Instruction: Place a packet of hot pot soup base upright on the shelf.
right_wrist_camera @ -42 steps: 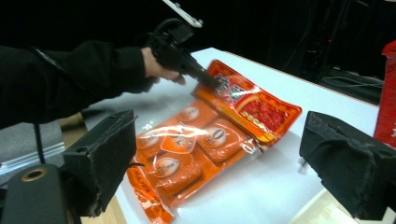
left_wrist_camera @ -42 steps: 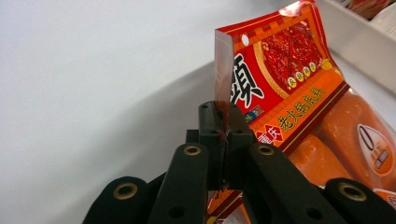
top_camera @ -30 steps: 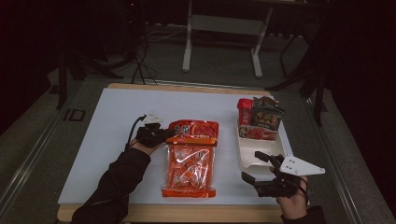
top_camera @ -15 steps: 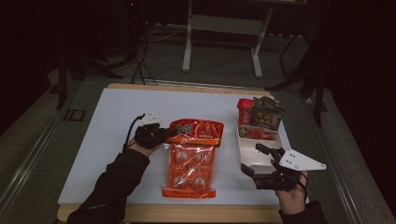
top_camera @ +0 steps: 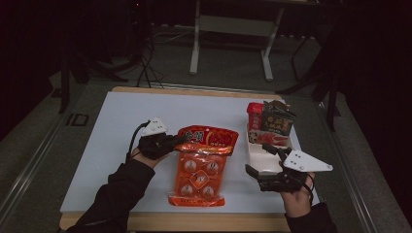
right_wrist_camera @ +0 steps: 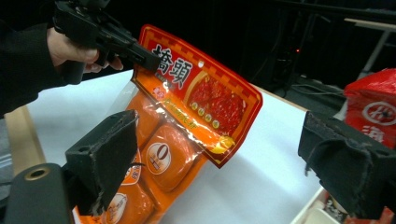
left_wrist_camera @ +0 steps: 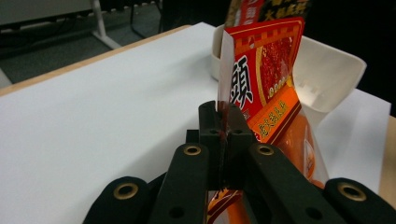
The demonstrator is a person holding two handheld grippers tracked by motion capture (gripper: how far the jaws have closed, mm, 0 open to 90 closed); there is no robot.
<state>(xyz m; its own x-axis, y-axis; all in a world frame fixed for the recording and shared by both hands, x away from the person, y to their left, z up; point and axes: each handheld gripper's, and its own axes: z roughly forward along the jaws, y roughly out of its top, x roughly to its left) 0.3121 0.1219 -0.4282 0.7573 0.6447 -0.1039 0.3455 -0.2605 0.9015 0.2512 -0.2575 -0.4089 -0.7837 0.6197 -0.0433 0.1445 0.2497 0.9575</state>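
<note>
Crinkling glossy orange snack pouch

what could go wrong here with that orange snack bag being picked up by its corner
The left tool pinches only the thin top edge of the orange bag, so the heavy lower end could slip or tear free. The white tray already holds packets; swinging the bag in could topple them. The right tool stands open near the tray and might bump it.
</note>
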